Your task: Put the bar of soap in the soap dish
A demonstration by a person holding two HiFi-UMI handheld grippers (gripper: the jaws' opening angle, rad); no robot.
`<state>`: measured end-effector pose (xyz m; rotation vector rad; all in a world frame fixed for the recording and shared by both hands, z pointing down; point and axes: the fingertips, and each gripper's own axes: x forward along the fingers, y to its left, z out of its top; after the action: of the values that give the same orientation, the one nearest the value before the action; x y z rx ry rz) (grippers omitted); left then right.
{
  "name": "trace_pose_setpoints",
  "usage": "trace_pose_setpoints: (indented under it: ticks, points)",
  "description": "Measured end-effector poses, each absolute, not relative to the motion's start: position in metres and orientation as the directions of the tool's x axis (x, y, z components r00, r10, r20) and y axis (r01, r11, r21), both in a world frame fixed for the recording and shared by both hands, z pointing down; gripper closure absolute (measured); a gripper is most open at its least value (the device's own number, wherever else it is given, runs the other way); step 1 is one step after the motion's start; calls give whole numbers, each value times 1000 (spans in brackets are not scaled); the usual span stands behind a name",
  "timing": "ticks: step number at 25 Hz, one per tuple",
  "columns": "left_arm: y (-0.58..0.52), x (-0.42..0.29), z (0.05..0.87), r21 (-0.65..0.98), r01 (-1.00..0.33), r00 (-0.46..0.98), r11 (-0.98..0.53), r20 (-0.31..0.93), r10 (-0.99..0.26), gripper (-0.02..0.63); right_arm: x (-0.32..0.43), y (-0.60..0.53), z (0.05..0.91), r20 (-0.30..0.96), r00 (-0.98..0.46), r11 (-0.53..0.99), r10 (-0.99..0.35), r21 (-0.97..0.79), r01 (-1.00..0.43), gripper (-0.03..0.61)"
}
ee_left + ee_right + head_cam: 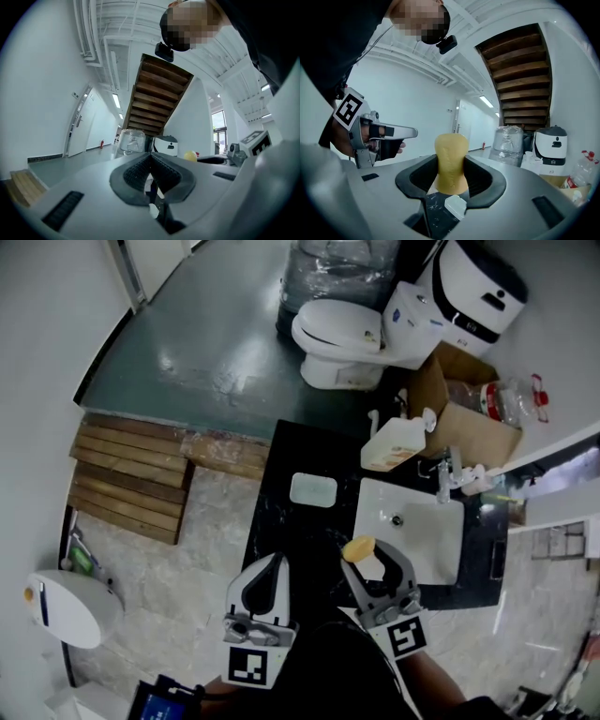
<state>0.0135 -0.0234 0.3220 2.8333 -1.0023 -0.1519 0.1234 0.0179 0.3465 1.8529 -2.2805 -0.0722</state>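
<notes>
— Where is the left gripper (277,563)?
— It hangs over the near edge of the counter (281,465), jaws pressed together with nothing between them.
— And the soap dish (313,489)?
— It lies mid-counter, just left of the sink (427,540), its tray bare.
— The bar of soap (358,547)?
— It is pinched in the right gripper (367,557), over the sink's left rim and apart from the dish.

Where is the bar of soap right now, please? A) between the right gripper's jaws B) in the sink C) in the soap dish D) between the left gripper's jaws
A: in its own view the right gripper has its jaws clamped on the yellow bar of soap.
</notes>
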Motion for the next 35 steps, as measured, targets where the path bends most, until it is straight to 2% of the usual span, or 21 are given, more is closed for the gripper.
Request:
trace_pose_setpoints:
  ticks: [6,14,27,35]
  points:
    - [-29,29,322,152,-628,768,-763,-39,-640,612,139,-7,379,223,-257,291,-940,134,-947,407]
    - [-55,13,324,155,-722,681,-675,-21,-732,612,160,-38,406,266,-308,350,-913,125,-928,407]
    - [-66,9,333,170,-744,657,-646,11,-754,612,179,-82,448,360,-347,428,-866,176,-886,407]
    - [-62,5,336,178,-747,654,-641,17,-757,612,183,-93,480,432,-347,443,-832,143,-885,407]
